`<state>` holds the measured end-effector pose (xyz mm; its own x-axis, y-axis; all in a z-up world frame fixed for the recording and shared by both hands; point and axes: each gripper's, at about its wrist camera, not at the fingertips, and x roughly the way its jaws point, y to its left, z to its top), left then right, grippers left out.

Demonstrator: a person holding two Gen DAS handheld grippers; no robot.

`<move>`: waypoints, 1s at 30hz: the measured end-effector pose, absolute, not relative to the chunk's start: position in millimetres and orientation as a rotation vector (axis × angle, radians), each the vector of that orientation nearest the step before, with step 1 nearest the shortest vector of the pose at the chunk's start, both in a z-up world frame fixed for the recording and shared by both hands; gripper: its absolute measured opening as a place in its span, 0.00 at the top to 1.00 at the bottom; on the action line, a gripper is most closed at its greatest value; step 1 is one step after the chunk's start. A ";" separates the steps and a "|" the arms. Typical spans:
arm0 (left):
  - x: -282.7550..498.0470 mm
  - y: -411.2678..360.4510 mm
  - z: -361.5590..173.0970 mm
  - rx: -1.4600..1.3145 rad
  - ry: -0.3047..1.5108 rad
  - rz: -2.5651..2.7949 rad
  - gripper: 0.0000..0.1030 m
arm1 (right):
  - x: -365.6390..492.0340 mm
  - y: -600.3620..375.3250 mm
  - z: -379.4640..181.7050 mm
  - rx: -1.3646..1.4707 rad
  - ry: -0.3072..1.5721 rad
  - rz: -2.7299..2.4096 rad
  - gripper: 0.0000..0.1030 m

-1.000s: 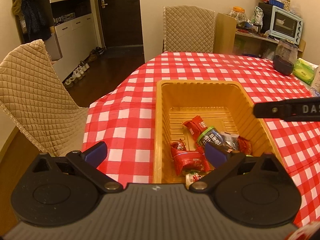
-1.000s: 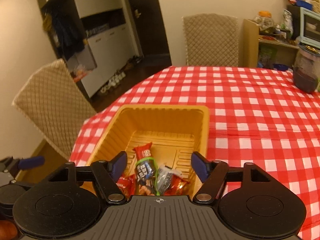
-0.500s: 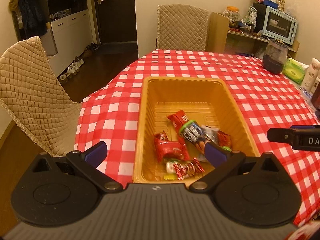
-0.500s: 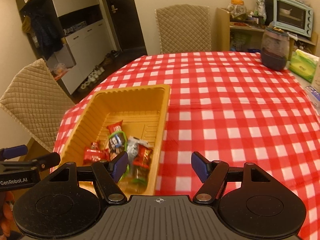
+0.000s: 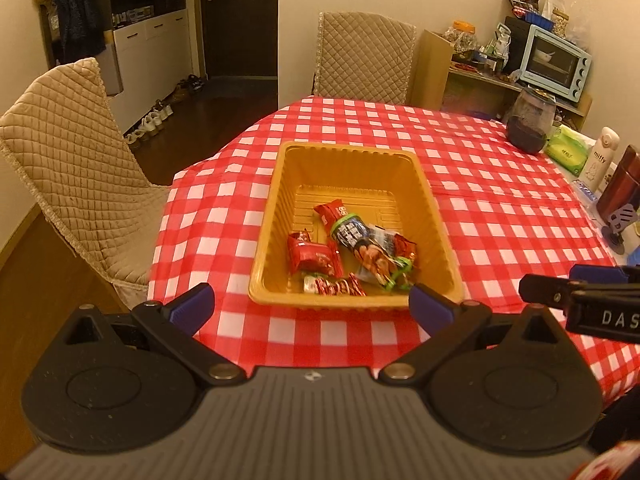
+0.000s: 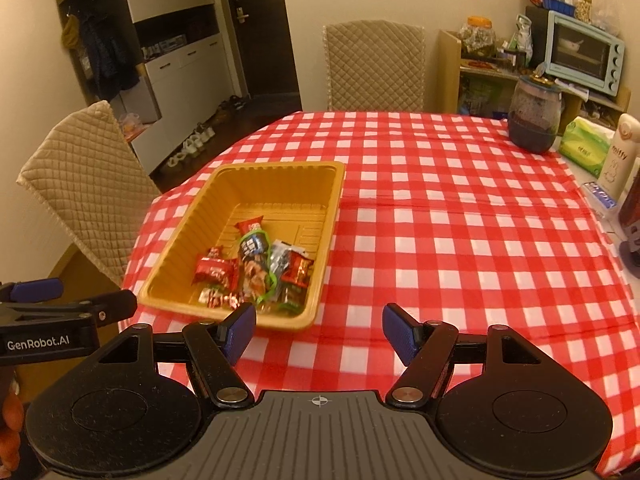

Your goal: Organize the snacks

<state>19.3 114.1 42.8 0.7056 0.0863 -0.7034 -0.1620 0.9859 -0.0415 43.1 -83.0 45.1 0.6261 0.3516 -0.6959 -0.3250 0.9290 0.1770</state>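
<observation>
A yellow plastic tray (image 5: 280, 208) (image 6: 192, 236) sits on the red checked tablecloth (image 5: 500, 208) (image 6: 440, 220) near the table's left edge. Several wrapped snacks (image 5: 352, 252) (image 6: 256, 264) lie piled at its near end, among them a red pack (image 5: 310, 258) and a green-edged bar (image 5: 360, 240). My left gripper (image 5: 310, 308) hangs open just short of the tray's near rim, nothing between its blue pads. My right gripper (image 6: 318, 330) stands open and empty over the cloth, to the right of the tray's near corner.
Two quilted chairs (image 5: 72, 160) (image 5: 364, 60) stand at the left and far sides. At the table's right edge are a dark jar (image 6: 534, 120), a green tissue pack (image 6: 584, 148), a white bottle (image 6: 618, 152) and a dark red flask (image 5: 618, 184). A toaster oven (image 6: 584, 56) sits on a shelf behind.
Both grippers have drawn back and up from the tray, so the whole tray now shows in front of them. The snacks stay in place. Both grippers stay open.
</observation>
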 end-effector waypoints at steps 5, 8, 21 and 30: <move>-4.6 101.6 54.1 -0.083 0.760 0.141 0.00 | 14.4 -90.4 52.0 0.029 0.798 0.390 0.32; -15.4 96.0 57.7 -0.084 0.759 0.140 0.00 | -0.8 -93.9 54.2 0.022 0.799 0.393 0.32; -49.9 82.0 63.2 -0.073 0.751 0.135 0.00 | -44.7 -103.8 66.7 0.002 0.771 0.382 0.32; -61.9 75.1 65.4 -0.051 0.738 0.121 0.00 | -55.9 -110.8 73.9 0.016 0.755 0.368 0.32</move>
